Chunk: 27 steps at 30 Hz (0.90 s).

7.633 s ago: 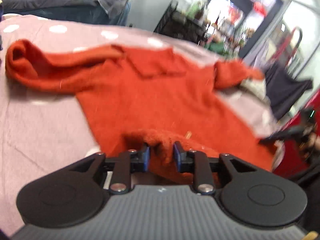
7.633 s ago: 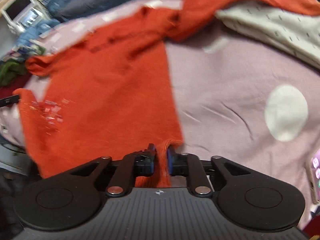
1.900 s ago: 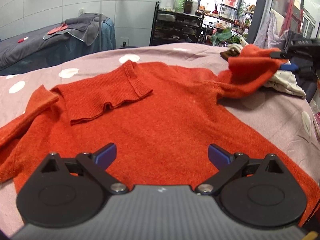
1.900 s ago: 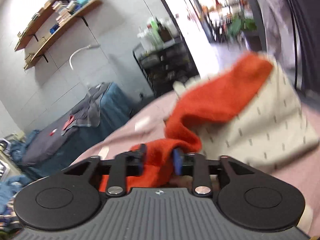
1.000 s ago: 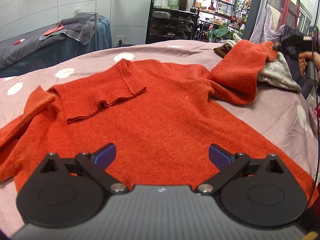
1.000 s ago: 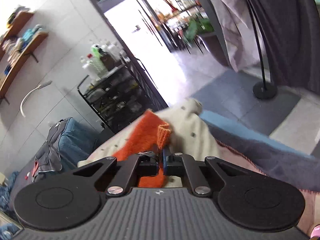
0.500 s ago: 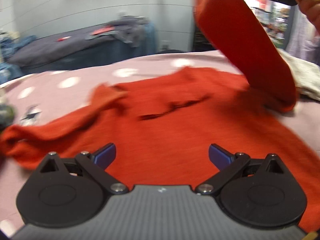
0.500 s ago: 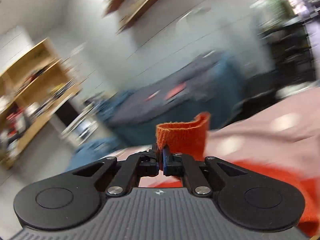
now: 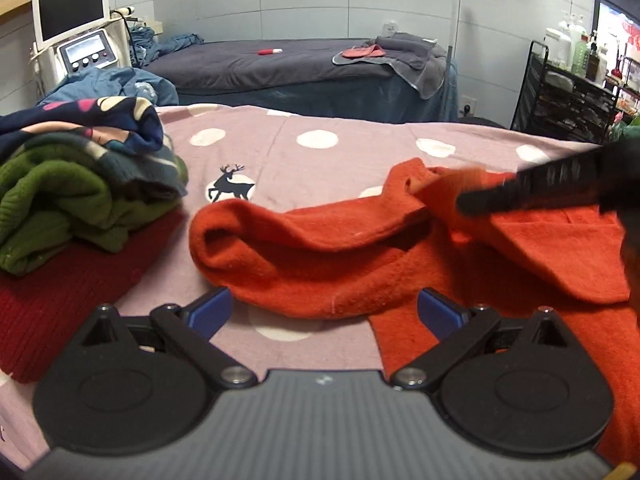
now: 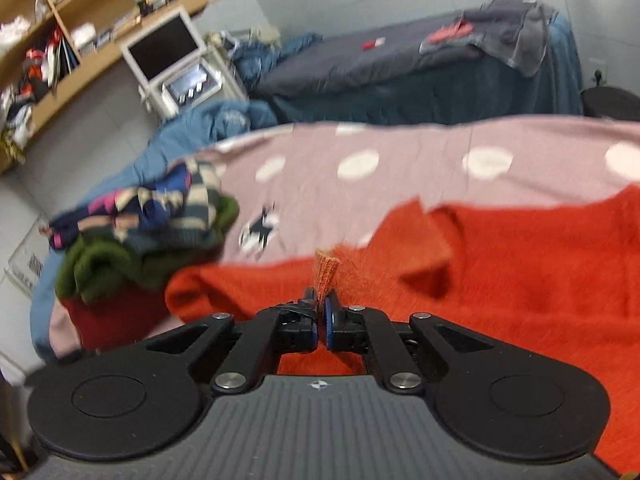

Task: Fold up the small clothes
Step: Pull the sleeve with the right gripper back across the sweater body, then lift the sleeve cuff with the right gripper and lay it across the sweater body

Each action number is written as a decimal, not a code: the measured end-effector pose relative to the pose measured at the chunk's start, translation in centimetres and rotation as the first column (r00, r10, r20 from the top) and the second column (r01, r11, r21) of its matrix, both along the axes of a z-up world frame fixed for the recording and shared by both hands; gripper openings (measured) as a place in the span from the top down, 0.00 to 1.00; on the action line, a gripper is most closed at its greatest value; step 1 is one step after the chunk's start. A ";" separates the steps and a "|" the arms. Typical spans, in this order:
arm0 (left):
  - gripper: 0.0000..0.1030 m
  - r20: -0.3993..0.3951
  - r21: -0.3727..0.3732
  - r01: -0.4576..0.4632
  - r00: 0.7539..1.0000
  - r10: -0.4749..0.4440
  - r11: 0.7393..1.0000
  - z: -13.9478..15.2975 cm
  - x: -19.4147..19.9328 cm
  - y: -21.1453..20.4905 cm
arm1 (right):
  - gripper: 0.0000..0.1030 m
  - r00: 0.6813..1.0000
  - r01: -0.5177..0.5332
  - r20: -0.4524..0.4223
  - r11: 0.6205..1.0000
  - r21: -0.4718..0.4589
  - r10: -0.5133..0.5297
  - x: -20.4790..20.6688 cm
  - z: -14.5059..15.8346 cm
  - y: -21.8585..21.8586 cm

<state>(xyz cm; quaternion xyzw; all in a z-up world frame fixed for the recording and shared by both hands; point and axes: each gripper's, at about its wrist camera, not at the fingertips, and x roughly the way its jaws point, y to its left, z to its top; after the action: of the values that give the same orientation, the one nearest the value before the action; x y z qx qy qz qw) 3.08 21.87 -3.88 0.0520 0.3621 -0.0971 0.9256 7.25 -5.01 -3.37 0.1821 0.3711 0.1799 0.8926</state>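
Note:
An orange-red knit sweater (image 9: 320, 256) lies on the pink polka-dot bedspread (image 9: 320, 160). Its left sleeve is bunched in a loop just ahead of my left gripper (image 9: 324, 312), which is open and empty, low over the bedspread. My right gripper (image 10: 321, 312) is shut on the cuff of the sweater's other sleeve (image 10: 326, 272) and holds it over the sweater body (image 10: 520, 264). The right gripper also shows in the left wrist view (image 9: 532, 192), with the sleeve draped across the body.
A pile of clothes, green, navy patterned and dark red (image 9: 72, 208), sits at the left of the bedspread; it also shows in the right wrist view (image 10: 140, 236). A dark massage bed (image 9: 288, 68), a white machine with a screen (image 9: 72, 36) and a black rack (image 9: 560, 92) stand behind.
My right gripper has carried the sleeve cuff from the far right across and down over the sweater body. My left gripper has swung left towards the bunched left sleeve and stayed open.

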 end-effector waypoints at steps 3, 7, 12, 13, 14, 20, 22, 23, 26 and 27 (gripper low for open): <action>0.02 0.008 -0.001 0.012 1.000 -0.012 1.000 0.0 0.4 -0.6 | 0.72 1.000 -0.012 -0.015 0.999 -0.032 0.012 -0.1 -1.5 0.8; 0.02 0.021 0.019 0.031 0.999 -0.031 0.999 0.2 0.8 -1.3 | 0.24 0.998 0.003 -0.069 1.000 0.013 -0.002 -0.5 -3.0 0.4; 0.10 -0.014 0.024 0.072 0.997 -0.071 0.997 -0.1 1.8 -3.2 | 0.44 0.995 0.100 0.026 0.995 -0.005 -0.100 -4.3 -1.4 -3.4; 0.10 -0.012 0.013 0.094 0.995 -0.094 0.995 -0.1 2.0 -4.0 | 0.44 0.991 0.134 0.029 0.986 -0.096 -0.131 -4.8 -1.1 -4.1; 0.10 -0.004 0.000 0.117 0.993 -0.117 0.993 -0.1 2.1 -5.0 | 0.44 0.986 0.164 0.026 0.968 -0.188 -0.162 -5.1 -1.0 -4.8; 0.09 0.028 -0.005 0.254 0.967 -0.254 0.967 -1.1 3.0 -11.0 | 0.44 0.948 0.298 0.001 0.888 -0.349 -0.318 -7.9 -2.0 -11.8; 0.09 0.002 0.036 0.248 0.969 -0.248 0.968 -2.5 3.7 -12.0 | 0.44 0.937 0.325 0.010 0.862 -0.388 -0.348 -9.3 -2.5 -13.4; 0.09 -0.022 0.061 0.234 0.972 -0.233 0.970 -3.3 4.1 -12.2 | 0.44 0.932 0.335 0.014 0.845 -0.417 -0.363 -9.9 -2.9 -13.9; 0.09 -0.115 0.101 0.161 0.982 -0.149 0.982 -6.1 5.3 -11.3 | 0.49 0.912 0.377 0.032 0.806 -0.456 -0.408 -11.7 -3.7 -15.6; 0.08 -0.145 0.101 0.138 0.982 -0.122 0.985 -7.0 5.6 -10.7 | 0.51 0.907 0.388 0.034 0.803 -0.453 -0.420 -12.1 -4.0 -16.0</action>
<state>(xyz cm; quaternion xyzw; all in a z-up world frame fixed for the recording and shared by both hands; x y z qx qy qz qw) 8.72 11.14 -10.88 0.1200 0.4261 -0.1405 0.8856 -4.86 -21.01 -7.35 0.0518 0.3849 -0.1112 0.9148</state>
